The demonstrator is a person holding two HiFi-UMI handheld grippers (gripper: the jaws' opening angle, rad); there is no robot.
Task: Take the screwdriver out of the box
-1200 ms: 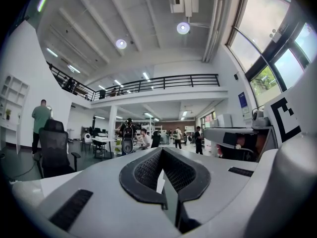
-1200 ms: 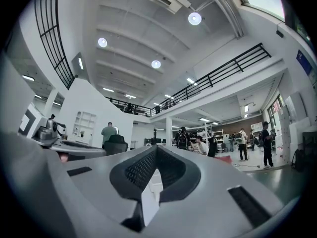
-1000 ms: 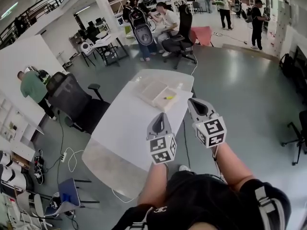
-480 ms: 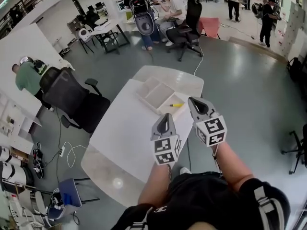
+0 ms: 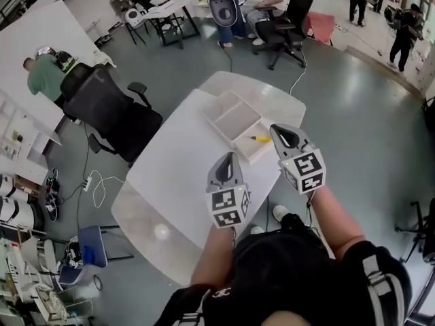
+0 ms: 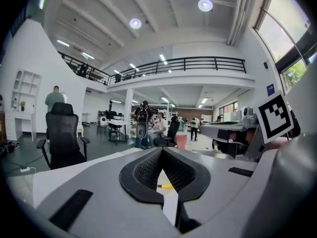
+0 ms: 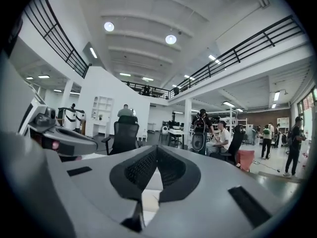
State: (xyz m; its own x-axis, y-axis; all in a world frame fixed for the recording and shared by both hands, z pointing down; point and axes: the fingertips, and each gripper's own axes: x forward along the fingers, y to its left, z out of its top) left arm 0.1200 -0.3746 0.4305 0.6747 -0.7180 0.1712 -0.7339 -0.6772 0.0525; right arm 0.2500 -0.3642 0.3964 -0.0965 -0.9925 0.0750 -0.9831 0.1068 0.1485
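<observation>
A shallow white box [image 5: 233, 117] with compartments sits at the far right of the white table [image 5: 178, 175]. A yellow-handled screwdriver [image 5: 260, 138] lies in the box's near right part, and it also shows as a yellow streak, the screwdriver [image 6: 166, 186], through the left jaws' gap. My left gripper [image 5: 228, 157] hovers over the table short of the box, shut and holding nothing. My right gripper [image 5: 281, 130] hangs just right of the screwdriver, also shut and holding nothing. The same shut tips appear in the left gripper [image 6: 162, 150] and right gripper [image 7: 156, 148] views.
A black office chair [image 5: 112, 114] stands left of the table, with cables [image 5: 95, 185] on the floor near it. Several people are at desks [image 5: 170, 5] beyond the table. The table's near edge is by my body.
The head view has tilted down and drawn nearer, so the table and box sit lower and larger in frame. Both grippers stay shut, hovering in much the same place.
</observation>
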